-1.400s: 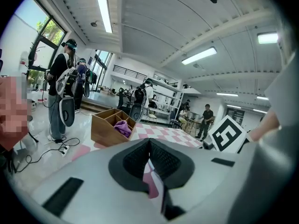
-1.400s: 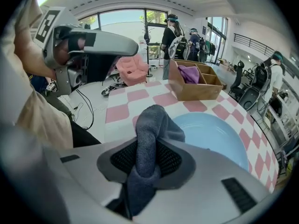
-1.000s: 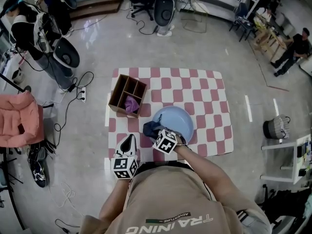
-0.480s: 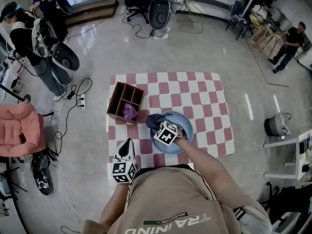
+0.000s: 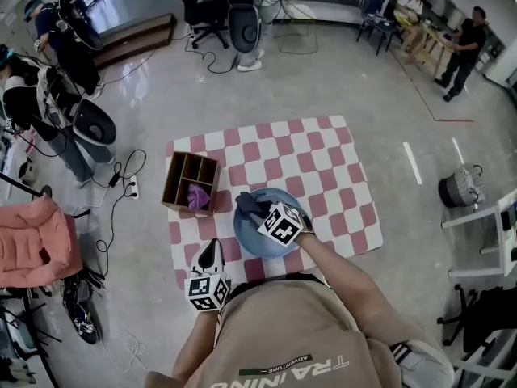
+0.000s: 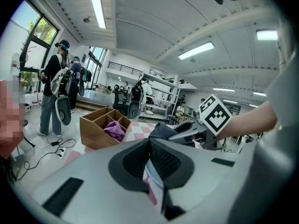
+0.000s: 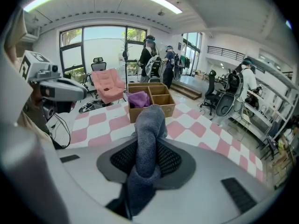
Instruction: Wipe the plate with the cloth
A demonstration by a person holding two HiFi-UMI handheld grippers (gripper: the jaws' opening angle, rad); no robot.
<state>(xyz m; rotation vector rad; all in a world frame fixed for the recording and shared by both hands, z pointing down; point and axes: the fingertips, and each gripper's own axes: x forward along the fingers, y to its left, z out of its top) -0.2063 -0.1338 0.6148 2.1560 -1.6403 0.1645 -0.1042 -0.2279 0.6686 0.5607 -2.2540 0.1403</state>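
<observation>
Right gripper (image 7: 148, 147) clamped on cloth (image 7: 149, 120) over plate (image 5: 254, 242); left gripper (image 6: 150, 148) closed, empty, off plate; unsteadied plate may skid across mat (image 5: 323, 168) under wiping pressure.

The right gripper (image 5: 262, 212) and gray cloth (image 5: 247, 204) hide the blue plate's (image 5: 257, 243) far left; the hand (image 5: 300, 231) covers its near-right rim.

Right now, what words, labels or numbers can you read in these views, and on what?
"TRAINING": large print, upside down in the head view, on the person's beige shirt.
"ADVENTURE": small print just above it, same shirt.
Black-and-white marker cubes: patterns only, no letters.
Nothing else readable.
</observation>
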